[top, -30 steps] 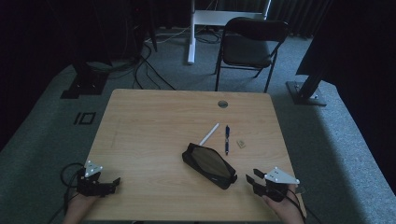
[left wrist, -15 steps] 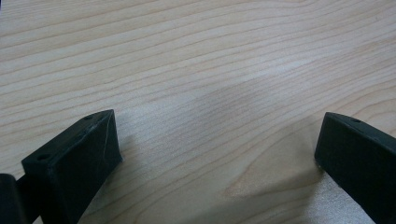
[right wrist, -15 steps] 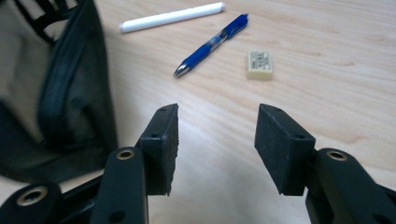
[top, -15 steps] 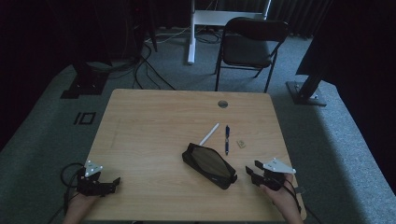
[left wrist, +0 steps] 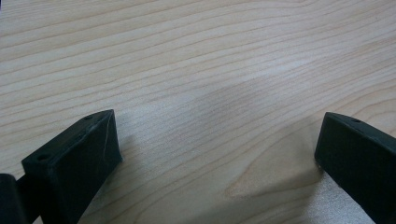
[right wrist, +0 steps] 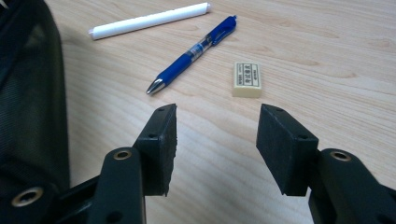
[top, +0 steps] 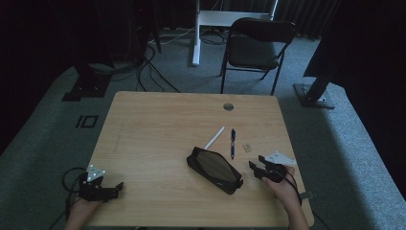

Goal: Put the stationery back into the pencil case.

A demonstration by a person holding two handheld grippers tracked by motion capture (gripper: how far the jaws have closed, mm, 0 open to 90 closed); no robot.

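Both tongs gape empty; right tongs (right wrist: pixel 215 151) should advance squarely, straddle the eraser (right wrist: pixel 247 79), then pinch its long sides.

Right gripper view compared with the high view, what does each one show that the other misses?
Right gripper view: the printed label on the eraser and the silver tip of the blue pen, seen close up. High view: the left tool, the chair and the carpeted floor. Shared: the open right tool, black pencil case, white pen and wooden table.
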